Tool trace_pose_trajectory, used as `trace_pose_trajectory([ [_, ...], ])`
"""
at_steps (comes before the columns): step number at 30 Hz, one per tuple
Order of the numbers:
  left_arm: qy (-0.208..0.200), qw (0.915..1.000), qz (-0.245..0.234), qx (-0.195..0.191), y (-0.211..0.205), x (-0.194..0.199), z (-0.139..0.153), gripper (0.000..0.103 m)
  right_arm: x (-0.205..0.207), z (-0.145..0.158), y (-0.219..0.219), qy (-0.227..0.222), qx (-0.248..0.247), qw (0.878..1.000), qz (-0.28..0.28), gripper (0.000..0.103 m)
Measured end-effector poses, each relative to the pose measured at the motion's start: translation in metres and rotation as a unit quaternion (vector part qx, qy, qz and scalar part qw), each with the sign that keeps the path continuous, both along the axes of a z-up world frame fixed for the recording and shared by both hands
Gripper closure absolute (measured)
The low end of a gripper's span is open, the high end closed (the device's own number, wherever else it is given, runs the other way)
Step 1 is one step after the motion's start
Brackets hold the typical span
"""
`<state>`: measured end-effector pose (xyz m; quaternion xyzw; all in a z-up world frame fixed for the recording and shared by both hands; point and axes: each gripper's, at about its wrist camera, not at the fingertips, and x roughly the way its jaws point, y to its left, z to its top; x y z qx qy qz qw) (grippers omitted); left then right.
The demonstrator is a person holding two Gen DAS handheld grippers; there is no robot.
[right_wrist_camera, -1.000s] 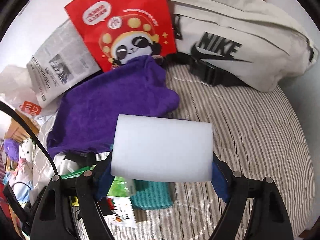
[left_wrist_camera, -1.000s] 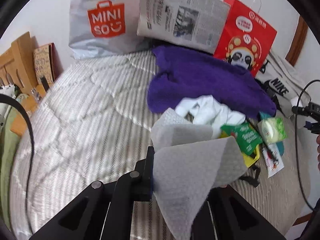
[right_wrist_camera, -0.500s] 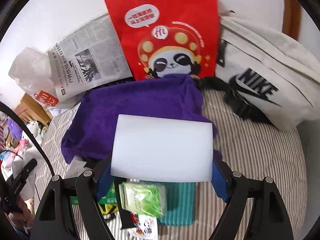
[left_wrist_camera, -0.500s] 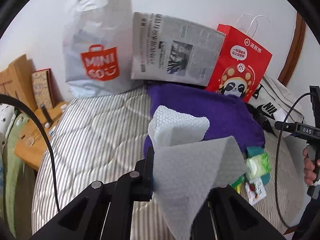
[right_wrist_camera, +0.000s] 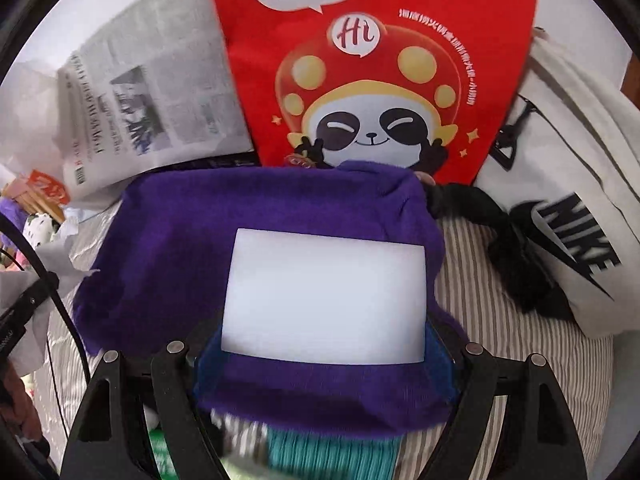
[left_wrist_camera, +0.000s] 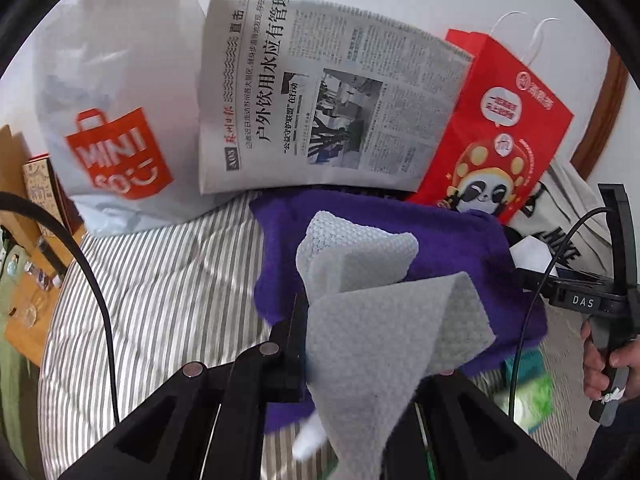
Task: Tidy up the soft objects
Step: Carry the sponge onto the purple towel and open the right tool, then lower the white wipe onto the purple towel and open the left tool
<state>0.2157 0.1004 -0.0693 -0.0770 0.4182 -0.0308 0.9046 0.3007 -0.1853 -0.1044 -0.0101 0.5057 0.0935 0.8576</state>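
Observation:
My left gripper (left_wrist_camera: 360,360) is shut on a grey-white waffle-textured cloth (left_wrist_camera: 384,320), which stands folded up and hides the right finger. Behind it a purple towel (left_wrist_camera: 460,240) lies crumpled on the striped bed (left_wrist_camera: 160,300). In the right wrist view my right gripper (right_wrist_camera: 324,346) is shut on a white foam block (right_wrist_camera: 324,296), its blue pads pressing on both ends, just above the purple towel (right_wrist_camera: 180,240). The left wrist view shows the right gripper (left_wrist_camera: 536,272) at the right edge with the foam block (left_wrist_camera: 528,254), held by a hand (left_wrist_camera: 600,364).
Against the wall lean a Miniso plastic bag (left_wrist_camera: 116,120), a newspaper (left_wrist_camera: 320,112), a red panda paper bag (right_wrist_camera: 372,80) and a white Nike bag (right_wrist_camera: 568,184). A teal knitted piece (right_wrist_camera: 328,456) and a green packet (left_wrist_camera: 532,404) lie near me. A wooden shelf (left_wrist_camera: 28,280) stands at the left.
Both grippers have moved toward the bags at the wall, which now look larger, each keeping its hold. The pile of white cloth and packets has slid down, mostly out of view.

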Motion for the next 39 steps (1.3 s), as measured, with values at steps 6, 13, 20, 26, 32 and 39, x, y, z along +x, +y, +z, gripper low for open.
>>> trace_pose_trajectory([
  [6,0.006,0.9997,0.000,-0.023,0.002,0.022,-0.011,0.094,0.039,-0.029,0.005,0.022,-0.029,0.999,-0.005,0.022],
  [13,0.018,0.9992,-0.006,-0.035,0.004,0.040,-0.021,0.094,0.070,-0.053,0.015,0.037,-0.043,0.998,-0.009,0.021],
  [20,0.026,0.9993,-0.015,-0.022,-0.001,0.051,-0.028,0.094,0.082,-0.068,0.026,0.043,-0.056,0.998,-0.002,0.020],
  [26,0.033,0.9990,-0.019,-0.023,-0.005,0.059,-0.033,0.094,0.081,-0.070,0.023,0.049,-0.046,0.998,0.008,0.013],
  [32,0.045,0.9986,-0.020,-0.018,-0.012,0.072,-0.045,0.094,0.072,-0.072,0.026,0.042,-0.054,0.997,0.041,0.004],
  [39,0.049,0.9986,-0.013,-0.014,-0.013,0.089,-0.054,0.094,0.055,-0.052,0.020,0.032,-0.050,0.998,0.038,0.004],
])
